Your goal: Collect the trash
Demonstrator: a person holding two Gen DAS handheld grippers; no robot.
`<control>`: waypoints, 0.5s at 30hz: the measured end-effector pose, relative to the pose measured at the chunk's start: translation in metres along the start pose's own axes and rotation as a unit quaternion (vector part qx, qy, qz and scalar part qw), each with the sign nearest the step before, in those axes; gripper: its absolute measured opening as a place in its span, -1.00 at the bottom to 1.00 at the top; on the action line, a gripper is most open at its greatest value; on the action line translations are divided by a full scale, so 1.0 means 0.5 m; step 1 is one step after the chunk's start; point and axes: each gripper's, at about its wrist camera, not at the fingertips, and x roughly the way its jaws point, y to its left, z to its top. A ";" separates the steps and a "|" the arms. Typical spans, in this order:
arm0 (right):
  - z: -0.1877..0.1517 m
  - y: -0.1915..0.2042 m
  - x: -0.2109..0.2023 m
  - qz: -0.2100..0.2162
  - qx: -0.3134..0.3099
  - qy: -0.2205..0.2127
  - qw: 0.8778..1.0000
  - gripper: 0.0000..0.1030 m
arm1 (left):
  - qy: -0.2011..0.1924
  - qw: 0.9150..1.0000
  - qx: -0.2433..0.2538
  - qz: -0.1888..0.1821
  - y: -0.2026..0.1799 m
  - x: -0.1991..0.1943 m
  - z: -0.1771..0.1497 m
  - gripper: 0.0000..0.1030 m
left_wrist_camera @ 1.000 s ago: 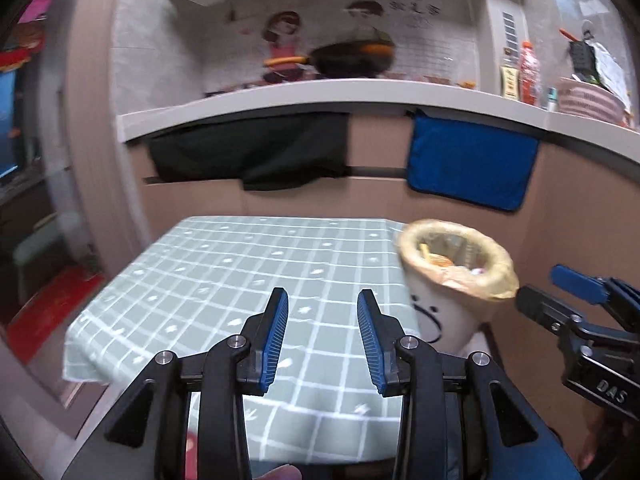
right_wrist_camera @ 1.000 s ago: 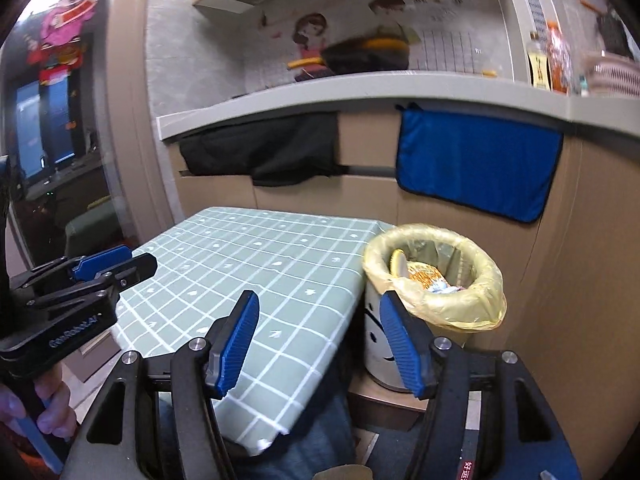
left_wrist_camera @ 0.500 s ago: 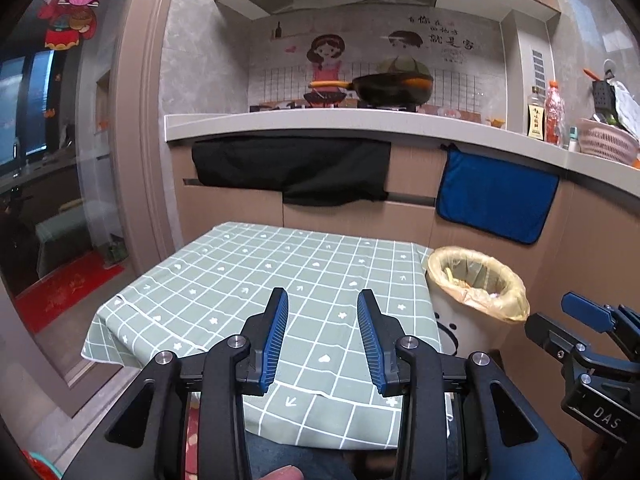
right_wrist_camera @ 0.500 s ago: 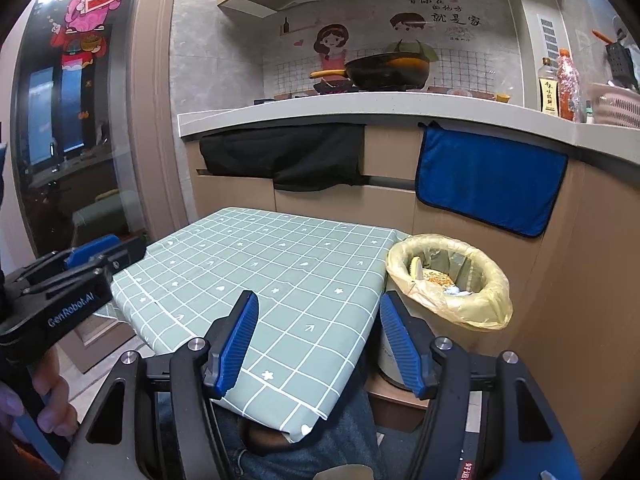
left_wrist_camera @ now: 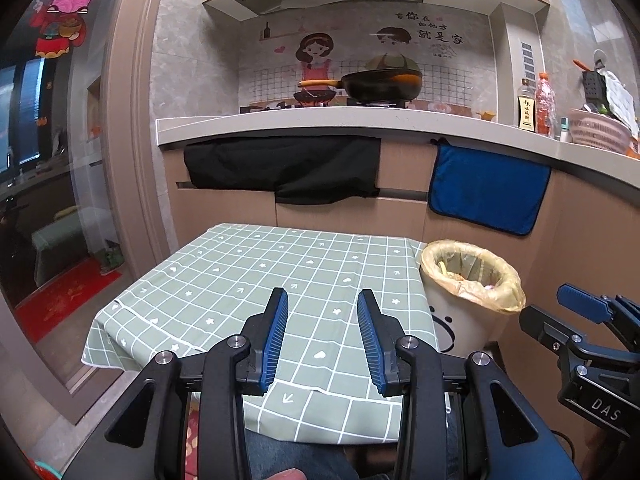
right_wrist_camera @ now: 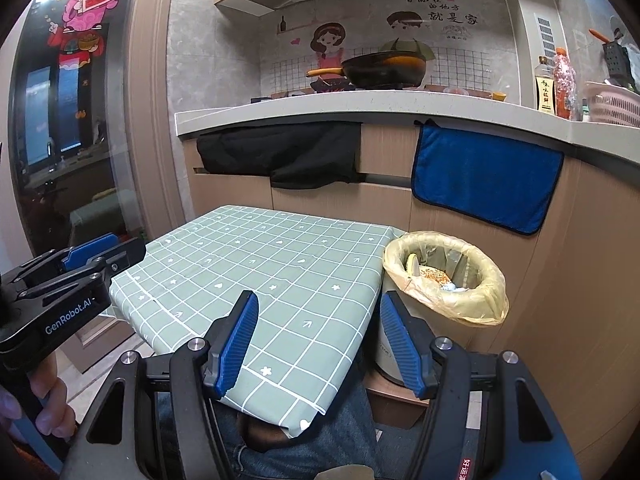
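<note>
- Green checked cloth covers the desk (left_wrist_camera: 256, 280); against a second ago it sits lower and smaller in both wrist views, and more of the kitchen wall and range hood shows above the counter.
- The earlier blur has gone and the wall picture behind the black pan (left_wrist_camera: 380, 84) reads sharp.
- The left hand-held gripper (left_wrist_camera: 322, 336) hangs over the near edge of the desk, its blue pads parted about as before with nothing between them: released.
- The right hand-held gripper (right_wrist_camera: 318, 340) stands wider, spanning the desk's right corner and the bin, also released and unchanged in spread.
- The trash bin (right_wrist_camera: 444, 280), white with a yellow liner folded over its rim, stands just beside the desk's right edge, below the blue towel (right_wrist_camera: 484, 184).
- Inside the liner lie scraps of trash (right_wrist_camera: 434, 276): something yellow, an orange-speckled wrapper, a pale crumpled bit; more cannot be told.
- A black cloth (left_wrist_camera: 284, 168) hangs from the counter front.
</note>
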 end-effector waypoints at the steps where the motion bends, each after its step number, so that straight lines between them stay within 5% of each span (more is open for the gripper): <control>1: 0.000 0.000 0.000 0.000 0.001 0.000 1.000 0.18 | 0.000 1.000 0.001 0.000 0.000 -0.001 0.000 -0.27; 15: -0.002 -0.004 -0.001 0.001 0.011 -0.003 1.000 0.18 | 0.008 1.000 0.005 -0.011 0.005 0.007 -0.002 -0.27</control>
